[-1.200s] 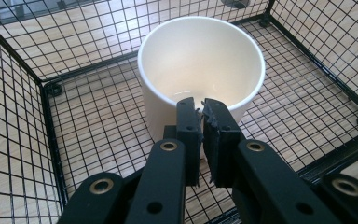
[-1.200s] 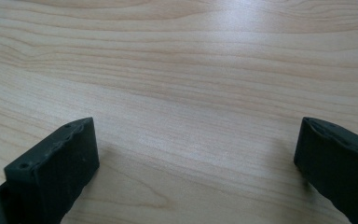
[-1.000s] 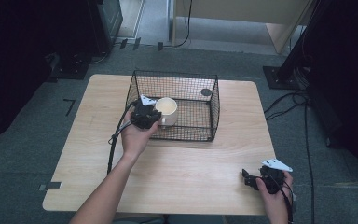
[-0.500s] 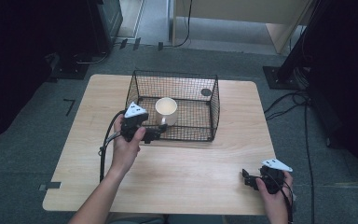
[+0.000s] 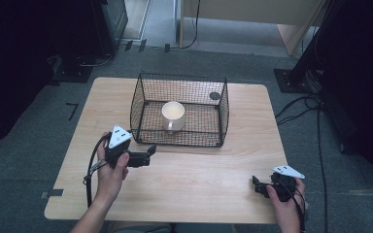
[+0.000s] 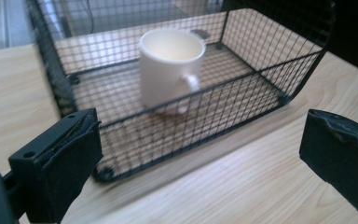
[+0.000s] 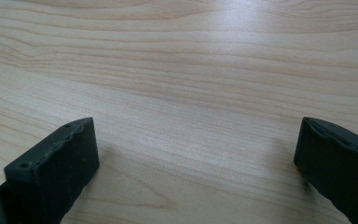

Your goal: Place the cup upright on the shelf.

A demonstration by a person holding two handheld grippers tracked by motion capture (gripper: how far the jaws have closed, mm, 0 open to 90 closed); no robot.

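Now wide-open, empty left gripper (image 5: 148, 156) jaws, just opened.

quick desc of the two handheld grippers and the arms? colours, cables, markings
Both the left gripper and right gripper are black, each topped by a grey three-cornered plate. The jaws are flat black blocks with padded inner faces and small holes on top. A black cable trails from each gripper. Forearms are bare, no sleeves visible.

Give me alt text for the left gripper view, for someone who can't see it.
A white mug stands upright inside a black wire basket on a wooden table. The left gripper is outside the basket, its black jaws wide apart with nothing between them.
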